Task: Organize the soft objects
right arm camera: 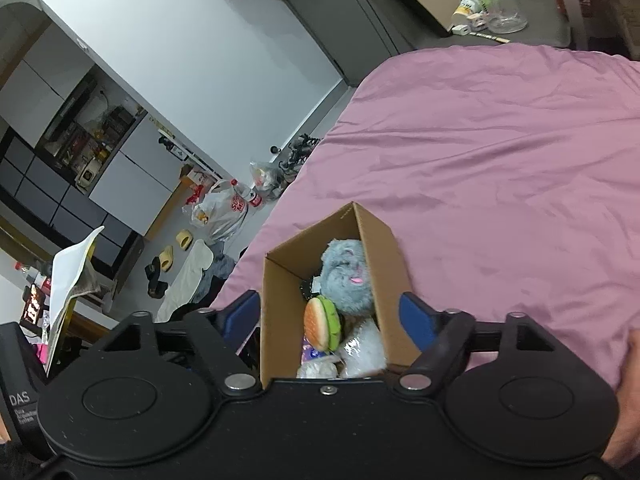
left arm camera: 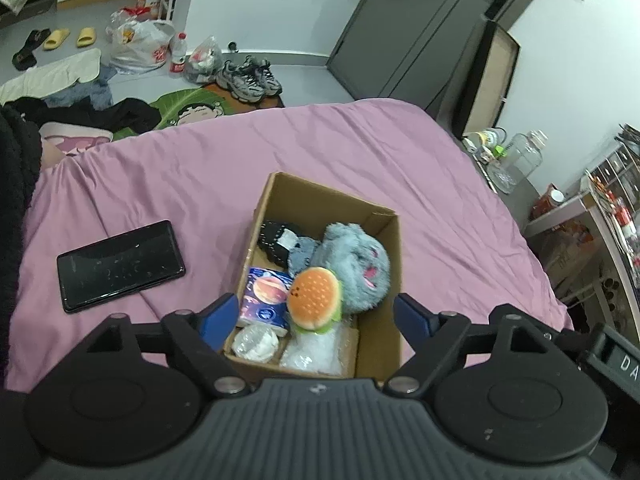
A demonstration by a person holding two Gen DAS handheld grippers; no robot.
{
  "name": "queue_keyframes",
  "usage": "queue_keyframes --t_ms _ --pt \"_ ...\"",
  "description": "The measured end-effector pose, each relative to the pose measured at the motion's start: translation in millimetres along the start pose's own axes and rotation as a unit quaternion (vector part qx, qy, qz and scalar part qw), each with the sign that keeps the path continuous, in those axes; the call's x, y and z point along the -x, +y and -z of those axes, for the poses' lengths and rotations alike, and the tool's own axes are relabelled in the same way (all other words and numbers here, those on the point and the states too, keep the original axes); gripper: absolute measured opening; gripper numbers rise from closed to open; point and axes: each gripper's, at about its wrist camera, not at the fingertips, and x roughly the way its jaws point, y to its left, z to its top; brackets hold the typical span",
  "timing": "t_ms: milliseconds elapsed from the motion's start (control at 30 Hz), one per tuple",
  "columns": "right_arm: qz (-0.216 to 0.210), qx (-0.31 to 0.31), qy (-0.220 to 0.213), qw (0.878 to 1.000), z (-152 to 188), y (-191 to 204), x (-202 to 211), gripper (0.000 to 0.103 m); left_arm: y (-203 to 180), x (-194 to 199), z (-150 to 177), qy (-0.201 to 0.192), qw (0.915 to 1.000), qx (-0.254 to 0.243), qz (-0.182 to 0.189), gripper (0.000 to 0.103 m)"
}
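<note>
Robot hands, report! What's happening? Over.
Left gripper open, right gripper open. Burger plush and grey plush in box. Phone beside box.

Black phone (left arm camera: pixel 120 265) lies flat on pink bedsheet (left arm camera: pixel 360 152). Floor beyond bed: grey sneakers (left arm camera: pixel 249 76), yellow slippers (left arm camera: pixel 70 37), white plastic bag (left arm camera: pixel 138 46), red-capped bottle (left arm camera: pixel 179 52).

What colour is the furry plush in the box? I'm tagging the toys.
Grey-blue with pink markings; the furry plush shows best in the left wrist view.

"DAS" in white on black device housing (right arm camera: pixel 18 402)
</note>
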Motion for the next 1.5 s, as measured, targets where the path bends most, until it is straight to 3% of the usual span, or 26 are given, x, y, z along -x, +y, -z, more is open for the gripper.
queue_keyframes --t_ms 333,867,1500 --pt "0.002 0.017 -0.024 1.000 -1 -13 48 0.103 -30 39 20 -0.014 0.9984 -0.054 -0.012 0.090" --pt "0.026 0.093 -0.057 0.994 11 -12 137 0.103 -74 99 62 -0.046 0.9937 -0.100 -0.021 0.099" --pt "0.076 0.152 -0.060 0.984 33 -1 178 0.103 -77 141 93 -0.063 0.9863 -0.151 -0.019 0.099"
